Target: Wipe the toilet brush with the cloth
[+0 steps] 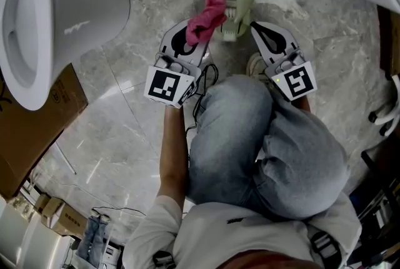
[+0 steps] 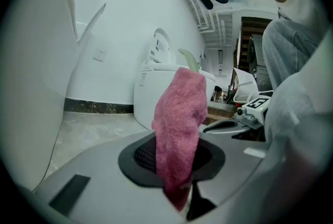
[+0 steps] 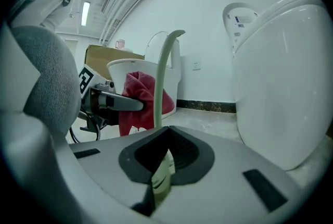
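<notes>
Grey marble floor (image 1: pixel 125 105) runs between white toilets (image 1: pixel 44 17), with a cardboard box (image 1: pixel 44 130) lying flat to one side and the person crouched over bent knees in jeans (image 1: pixel 250 136). Both tools are loaded, so this reads as the very start of the wiping: cloth and brush are brought together, but no stroke along the brush looks made yet. The left gripper (image 1: pixel 186 36) has its jaws pinched on the pink cloth (image 2: pixel 179 124), which bunches between the pads and stands up out of them as a thick fold, a short tail hanging below. The right gripper (image 1: pixel 262 33) has its jaws drawn right together on the pale green toilet brush (image 3: pixel 160 82), clamped low on it, so that the slim handle rises above the jaws and curls over at the top. Seen from the right jaws, the cloth sits just beyond the handle and a little to the left, with the tip of the left jaws reaching close in beside it; whether fabric already presses the handle I cannot tell. The next move, as I judge it, calls for the right jaws to hold the brush steady while the left jaws push the fold against the handle and drag it along its length, keeping the pinch firm enough that the cloth does not slip out.
</notes>
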Action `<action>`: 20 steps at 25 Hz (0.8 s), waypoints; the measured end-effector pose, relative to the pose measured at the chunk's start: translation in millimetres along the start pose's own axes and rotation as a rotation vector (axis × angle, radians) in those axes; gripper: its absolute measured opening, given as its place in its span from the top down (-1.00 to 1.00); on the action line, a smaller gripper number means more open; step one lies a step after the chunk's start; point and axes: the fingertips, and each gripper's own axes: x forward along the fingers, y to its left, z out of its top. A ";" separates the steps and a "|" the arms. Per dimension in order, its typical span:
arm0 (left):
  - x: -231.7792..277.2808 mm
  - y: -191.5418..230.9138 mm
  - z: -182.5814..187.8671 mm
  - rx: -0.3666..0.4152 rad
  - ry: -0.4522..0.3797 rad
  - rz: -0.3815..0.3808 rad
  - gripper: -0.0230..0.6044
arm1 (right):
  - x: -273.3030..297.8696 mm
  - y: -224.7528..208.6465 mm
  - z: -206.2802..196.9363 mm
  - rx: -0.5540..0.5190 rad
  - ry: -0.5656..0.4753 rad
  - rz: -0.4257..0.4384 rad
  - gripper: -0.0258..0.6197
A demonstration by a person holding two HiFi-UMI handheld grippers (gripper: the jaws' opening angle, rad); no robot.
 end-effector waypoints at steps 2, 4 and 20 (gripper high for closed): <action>-0.1 2.0 -0.2 0.006 0.000 0.017 0.65 | 0.3 0.8 0.1 0.010 -0.004 0.000 0.93; -0.2 3.1 -0.7 0.009 0.000 0.028 0.65 | -0.7 -0.7 1.0 0.019 -0.013 -0.005 0.93; 6.6 5.5 -1.7 0.039 0.015 0.059 0.65 | -3.5 -10.9 4.0 0.020 -0.014 -0.027 0.93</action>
